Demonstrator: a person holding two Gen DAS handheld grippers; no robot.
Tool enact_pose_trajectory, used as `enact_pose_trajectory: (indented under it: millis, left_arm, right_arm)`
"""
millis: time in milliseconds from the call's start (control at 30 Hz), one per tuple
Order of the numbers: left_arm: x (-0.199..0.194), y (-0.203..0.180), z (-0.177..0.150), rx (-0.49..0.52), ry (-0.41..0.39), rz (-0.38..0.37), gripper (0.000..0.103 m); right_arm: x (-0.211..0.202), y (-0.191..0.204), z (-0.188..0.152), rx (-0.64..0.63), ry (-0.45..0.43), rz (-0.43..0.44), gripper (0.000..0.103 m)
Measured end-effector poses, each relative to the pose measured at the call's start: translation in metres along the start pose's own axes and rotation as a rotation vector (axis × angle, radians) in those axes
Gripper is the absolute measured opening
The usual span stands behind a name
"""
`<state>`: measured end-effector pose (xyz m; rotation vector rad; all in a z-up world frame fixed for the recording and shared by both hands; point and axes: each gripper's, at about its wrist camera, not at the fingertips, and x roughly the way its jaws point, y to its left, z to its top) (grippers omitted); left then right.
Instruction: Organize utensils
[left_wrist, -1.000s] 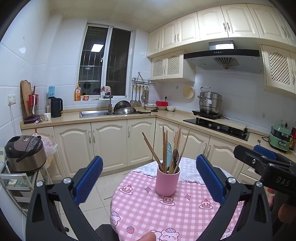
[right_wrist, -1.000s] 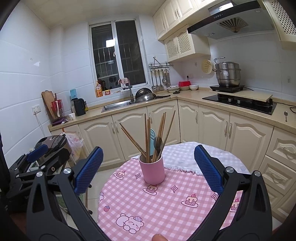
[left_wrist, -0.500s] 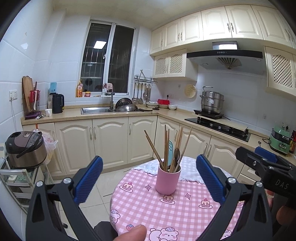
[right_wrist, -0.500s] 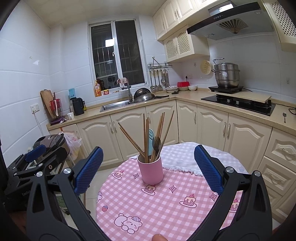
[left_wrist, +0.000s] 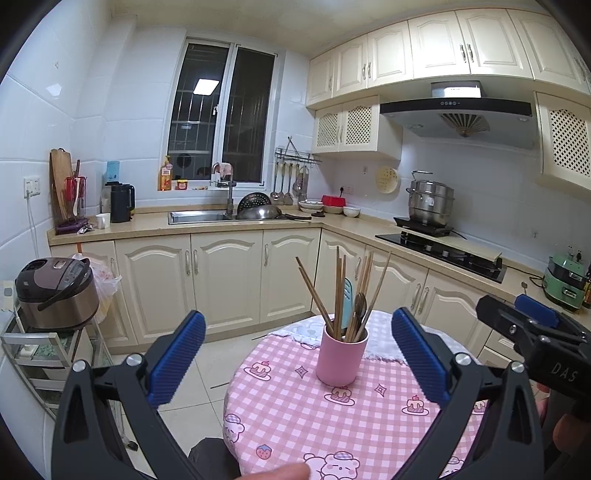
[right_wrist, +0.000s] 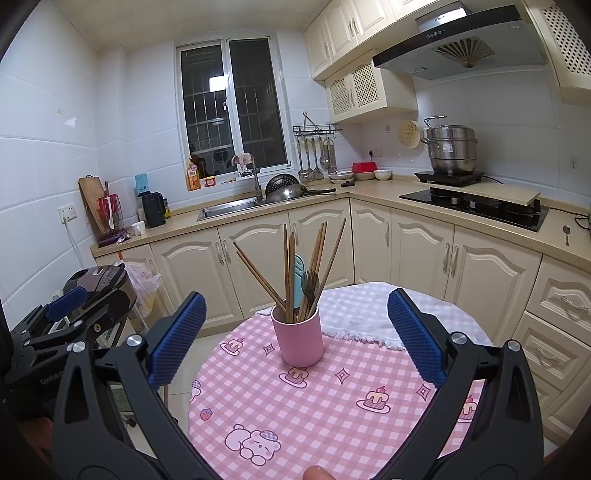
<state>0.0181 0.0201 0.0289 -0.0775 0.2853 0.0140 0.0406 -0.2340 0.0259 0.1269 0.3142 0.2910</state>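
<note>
A pink cup (left_wrist: 341, 358) (right_wrist: 297, 338) stands upright on the round table with its pink checked cloth (left_wrist: 332, 417) (right_wrist: 332, 398). Several wooden chopsticks (left_wrist: 338, 291) (right_wrist: 286, 273), a light blue utensil (left_wrist: 346, 301) (right_wrist: 297, 275) and a dark spoon (left_wrist: 359, 308) (right_wrist: 309, 284) stick out of it. My left gripper (left_wrist: 297, 354) hangs open, well short of the cup, nothing between its blue pads (left_wrist: 177, 356). My right gripper (right_wrist: 295, 338) is open too, framing the cup from nearer the table's front. Each gripper shows at the edge of the other's view.
A white cloth (right_wrist: 369, 314) lies on the table's far side. Cream cabinets (left_wrist: 221, 280) and a counter with a sink (left_wrist: 195, 217) run behind. A rice cooker (left_wrist: 55, 291) sits on a rack at the left. A hob (right_wrist: 476, 205) and steel pot (right_wrist: 450, 149) are at the right.
Both views have pulled back and risen a little, so the cup and table sit slightly farther off and lower. Both grippers stay open and the cup has not moved.
</note>
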Motion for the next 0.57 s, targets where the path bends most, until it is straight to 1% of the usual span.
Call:
enact_pose_trajectory:
  millis: [200,567]
  left_arm:
    - [-0.0039,-0.0007,-0.0013,0.0,-0.037,-0.001,0.099]
    - [-0.0017,-0.0045,-0.0004,0.009,-0.011,0.008,0.099]
  right_arm:
    - [0.002,-0.0015,-0.0013,-0.003,0.005,-0.001,0.097]
    - [0.0044,-0.0038,-0.0028,-0.001,0.008,0.0,0.097]
